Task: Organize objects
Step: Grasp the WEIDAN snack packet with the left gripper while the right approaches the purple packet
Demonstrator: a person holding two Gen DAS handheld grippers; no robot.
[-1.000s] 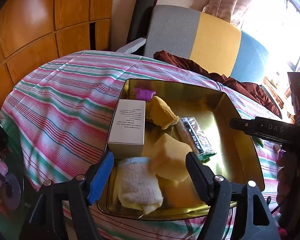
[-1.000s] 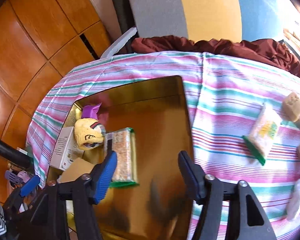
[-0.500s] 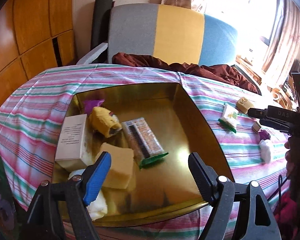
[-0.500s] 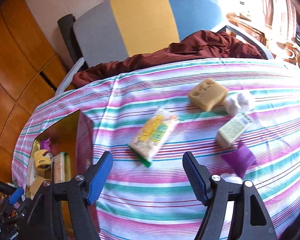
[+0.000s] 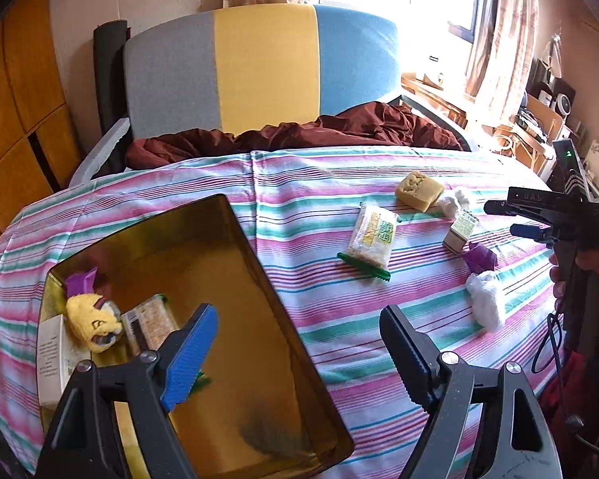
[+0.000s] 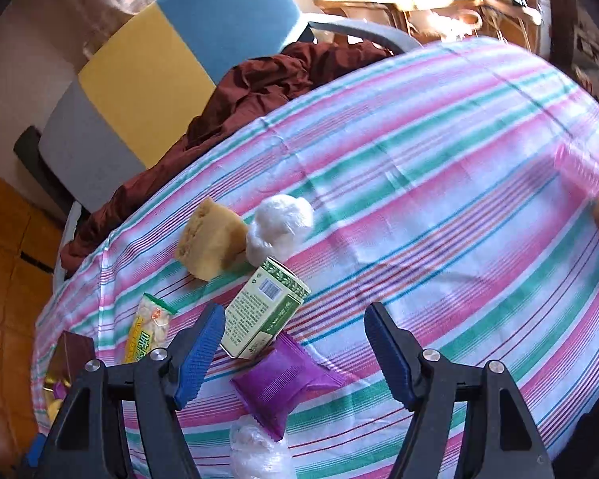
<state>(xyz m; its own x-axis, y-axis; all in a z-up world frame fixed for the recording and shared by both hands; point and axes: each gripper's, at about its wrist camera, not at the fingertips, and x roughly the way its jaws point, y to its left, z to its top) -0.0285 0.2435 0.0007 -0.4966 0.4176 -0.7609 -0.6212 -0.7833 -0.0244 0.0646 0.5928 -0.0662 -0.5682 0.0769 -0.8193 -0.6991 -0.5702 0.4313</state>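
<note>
Left gripper hangs over the right edge of the shiny gold rectangular metal tray, jaws spread and opening wider, nothing between them. Right gripper hangs over the loose items on the table, jaws apart and empty; the purple foil sachet lies below the gap, not touched.

Table is covered by a pink, green and white striped cloth. The tray sits at its left end. Inside the tray, far-left corner: a small purple wrapper, a yellow knitted plush toy, a clear-wrapped snack bar with green end just beside it, and a white printed cardboard box against the left wall. Rest of the tray floor is bare gold.

On the cloth, right of the tray: a yellow-green snack packet with green seal, apart from the tray. Further right, a tan porous sponge block touching a white crumpled plastic ball. A green-and-cream printed small carton lies tilted just in front of those two, its lower end over the purple sachet. A second white crumpled plastic wad sits at the near edge, below the sachet.

In the left wrist view a person's hand holds the right gripper's black handle at far right. Behind the table: a grey, yellow and blue padded chair back with dark red crumpled fabric on the seat.
</note>
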